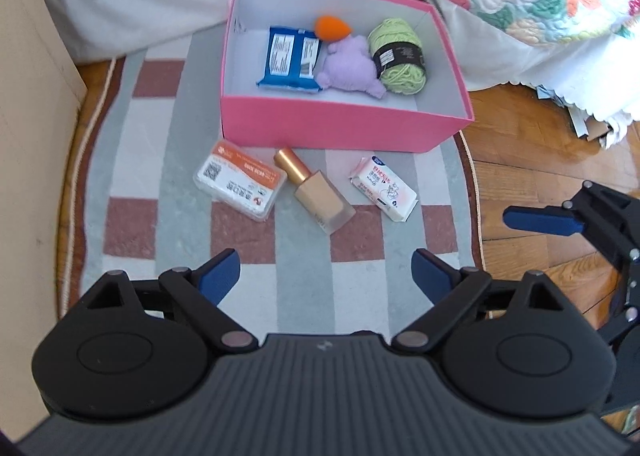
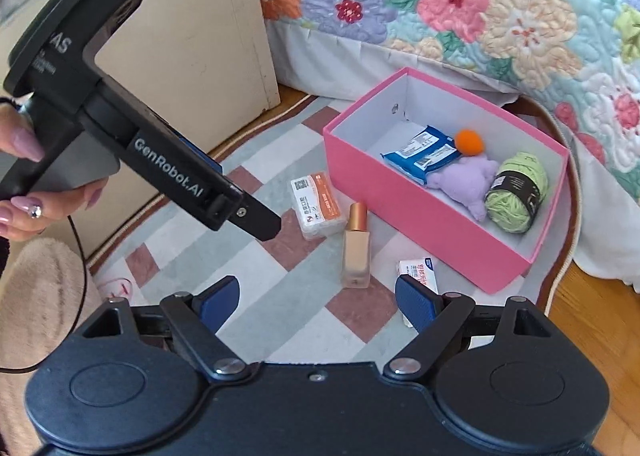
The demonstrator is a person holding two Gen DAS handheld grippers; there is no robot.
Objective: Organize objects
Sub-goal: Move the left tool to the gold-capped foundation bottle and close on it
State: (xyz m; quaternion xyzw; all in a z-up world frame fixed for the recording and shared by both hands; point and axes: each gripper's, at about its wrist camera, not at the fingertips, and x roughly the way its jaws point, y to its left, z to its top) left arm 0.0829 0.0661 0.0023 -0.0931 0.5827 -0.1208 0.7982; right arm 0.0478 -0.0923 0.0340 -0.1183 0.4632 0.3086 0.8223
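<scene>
A pink box point(image 1: 340, 124) point(image 2: 420, 224) sits on a checked rug and holds a blue packet point(image 1: 290, 58) point(image 2: 424, 152), an orange ball point(image 1: 332, 27) point(image 2: 471, 142), a purple plush toy point(image 1: 352, 70) point(image 2: 468, 184) and a green yarn ball point(image 1: 398, 54) point(image 2: 516, 192). In front of it lie a clear orange-labelled case point(image 1: 240, 184) point(image 2: 318, 208), a gold-capped bottle point(image 1: 314, 190) point(image 2: 355, 246) and a white tissue pack point(image 1: 384, 188) point(image 2: 420, 270). My left gripper point(image 1: 326, 276) is open and empty above the rug. My right gripper point(image 2: 318, 306) is open and empty, its right finger beside the tissue pack.
A bed with a floral quilt point(image 2: 460, 8) borders the far side. A beige cabinet point(image 2: 200, 36) stands at the left. Wooden floor point(image 1: 540, 152) lies right of the rug point(image 1: 304, 296). The person's hand point(image 2: 24, 176) holds the left gripper's handle.
</scene>
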